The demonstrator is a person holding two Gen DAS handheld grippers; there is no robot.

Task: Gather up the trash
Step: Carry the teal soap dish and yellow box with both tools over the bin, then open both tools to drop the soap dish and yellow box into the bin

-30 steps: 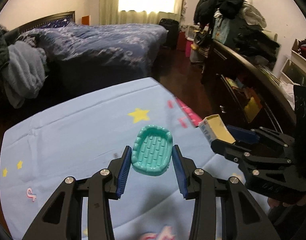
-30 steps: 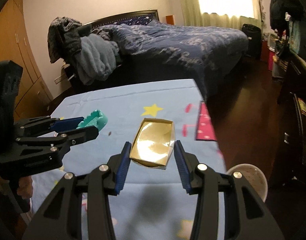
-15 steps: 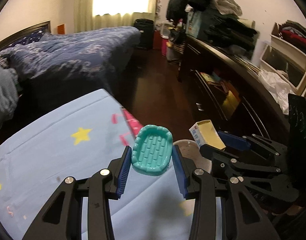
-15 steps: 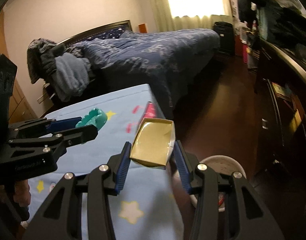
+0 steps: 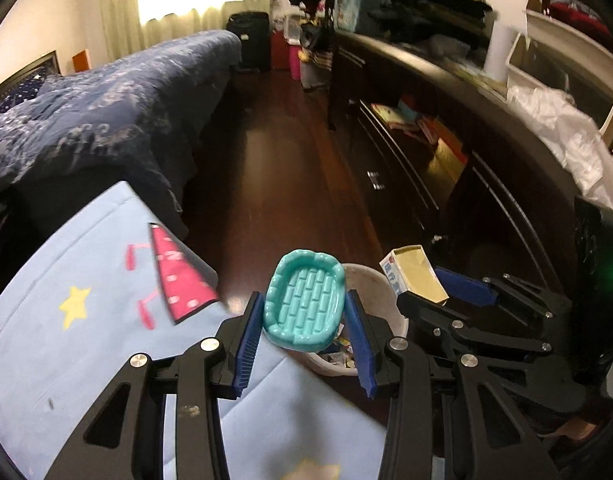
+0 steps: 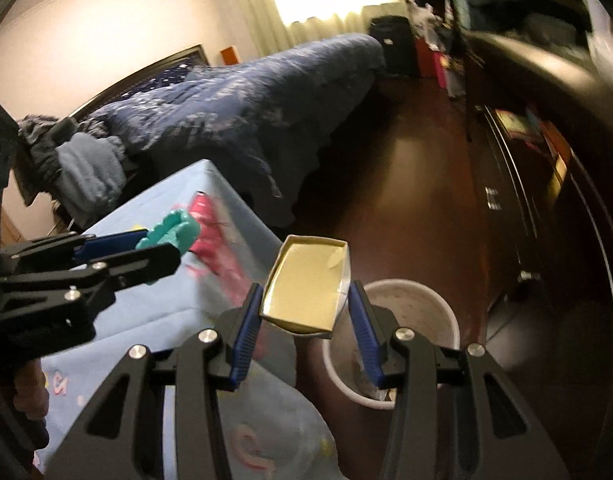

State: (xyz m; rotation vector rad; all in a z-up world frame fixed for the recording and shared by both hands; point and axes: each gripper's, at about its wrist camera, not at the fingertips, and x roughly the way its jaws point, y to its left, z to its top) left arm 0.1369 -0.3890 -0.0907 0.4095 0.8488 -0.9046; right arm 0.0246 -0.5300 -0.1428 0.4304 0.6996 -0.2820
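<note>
My right gripper [image 6: 304, 316], clamping the open carton [image 6: 306, 284], sits nearest the waste bin [image 6: 406, 300] just below-right; my left gripper [image 5: 304, 328] grips the teal tray [image 5: 304, 306].

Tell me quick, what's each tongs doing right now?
Left tongs: closed on the teal ribbed plastic tray.
Right tongs: closed on the open cardboard box with the gold lining.

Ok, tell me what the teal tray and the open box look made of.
Teal tray: probably moulded plastic or rubber, glossy, with ribbed floor and scalloped rim. Open box: apparently thin printed card with a shiny gold lining and folded edges.
</note>
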